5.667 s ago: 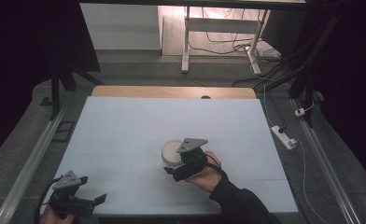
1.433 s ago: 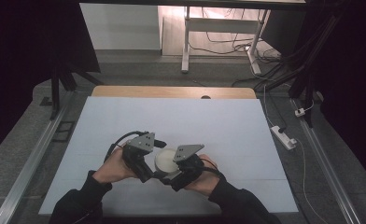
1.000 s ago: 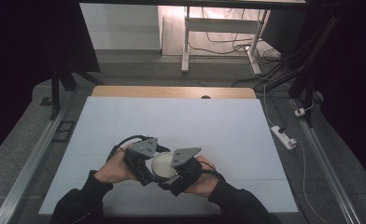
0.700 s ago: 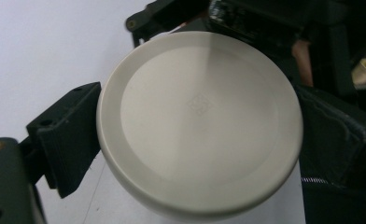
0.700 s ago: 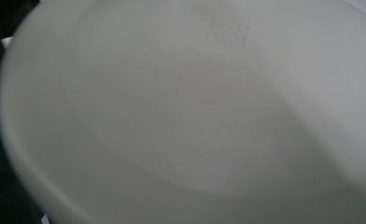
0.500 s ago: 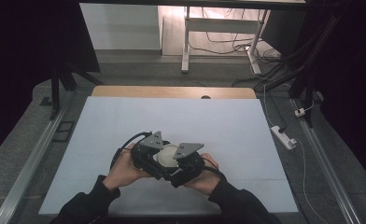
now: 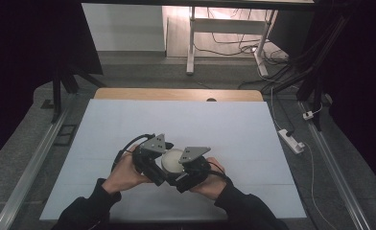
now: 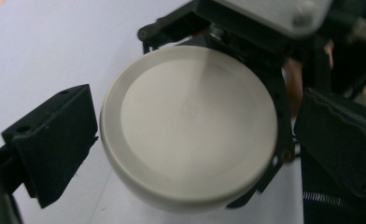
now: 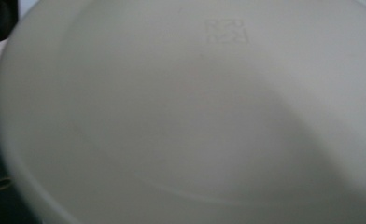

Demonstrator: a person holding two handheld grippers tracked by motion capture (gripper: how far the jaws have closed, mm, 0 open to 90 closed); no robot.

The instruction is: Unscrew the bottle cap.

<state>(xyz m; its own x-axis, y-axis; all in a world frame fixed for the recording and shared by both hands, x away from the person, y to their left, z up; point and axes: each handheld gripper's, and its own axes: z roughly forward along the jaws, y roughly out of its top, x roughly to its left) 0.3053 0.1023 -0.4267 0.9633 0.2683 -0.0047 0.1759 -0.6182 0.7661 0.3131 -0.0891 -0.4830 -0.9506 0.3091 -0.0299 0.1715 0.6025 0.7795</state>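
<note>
An off-white round container (image 7: 172,158) sits between both hands near the front middle of the white table (image 7: 200,120). My right gripper (image 7: 182,173) is shut on it from the right; in the right gripper view its pale surface (image 9: 195,116) with a small stamped mark is pressed close to the camera and hides the jaws. My left gripper (image 7: 161,167) comes from the left and is open. Its two black fingers (image 8: 55,140) flank the container's flat round face (image 8: 190,126), with a small gap on the right side.
The table's far wooden edge (image 7: 176,94) lies well beyond the hands. A white power strip (image 7: 290,140) lies on the floor off the table's right side. Metal rails (image 7: 32,163) run along both sides. Desk legs and cables (image 7: 234,33) stand farther back.
The left hand has come from the front left corner to the container. Over the last second its gripper has closed in until its jaws flank the container that the right gripper holds.
</note>
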